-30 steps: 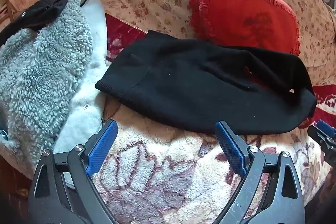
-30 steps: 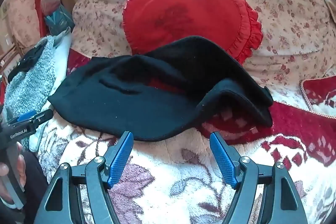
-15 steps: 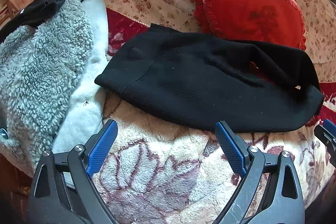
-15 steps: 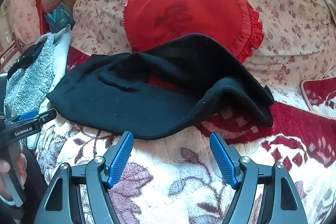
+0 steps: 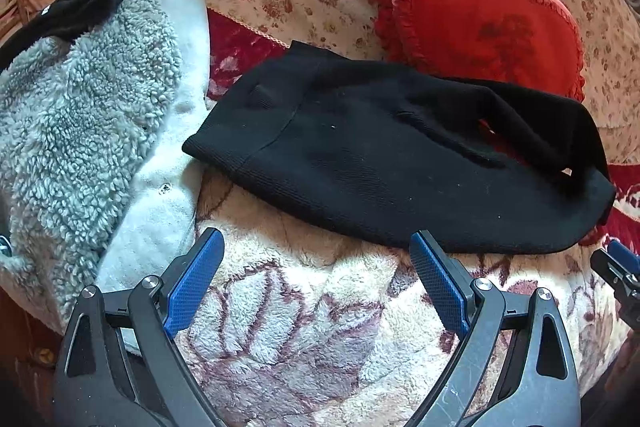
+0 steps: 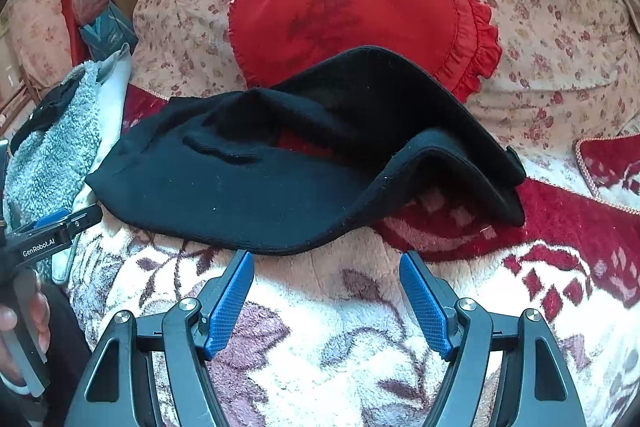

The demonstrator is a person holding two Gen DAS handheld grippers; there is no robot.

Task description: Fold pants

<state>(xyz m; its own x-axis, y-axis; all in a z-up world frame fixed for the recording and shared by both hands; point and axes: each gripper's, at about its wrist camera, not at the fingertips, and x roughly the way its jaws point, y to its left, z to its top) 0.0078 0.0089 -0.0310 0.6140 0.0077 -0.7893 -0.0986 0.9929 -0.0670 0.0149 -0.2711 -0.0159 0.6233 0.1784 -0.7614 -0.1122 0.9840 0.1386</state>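
Both grippers, left (image 5: 316,259) and right (image 6: 326,281), gape empty before black pants (image 6: 280,183) partly hiding a red cushion (image 6: 352,15).

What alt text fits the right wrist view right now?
Black pants lie crumpled on a floral blanket, their far edge against a red heart pillow. The open right hand-held gripper hovers just short of the near hem, holding nothing. The left hand-held gripper pokes in at the left edge beside a grey fleece.
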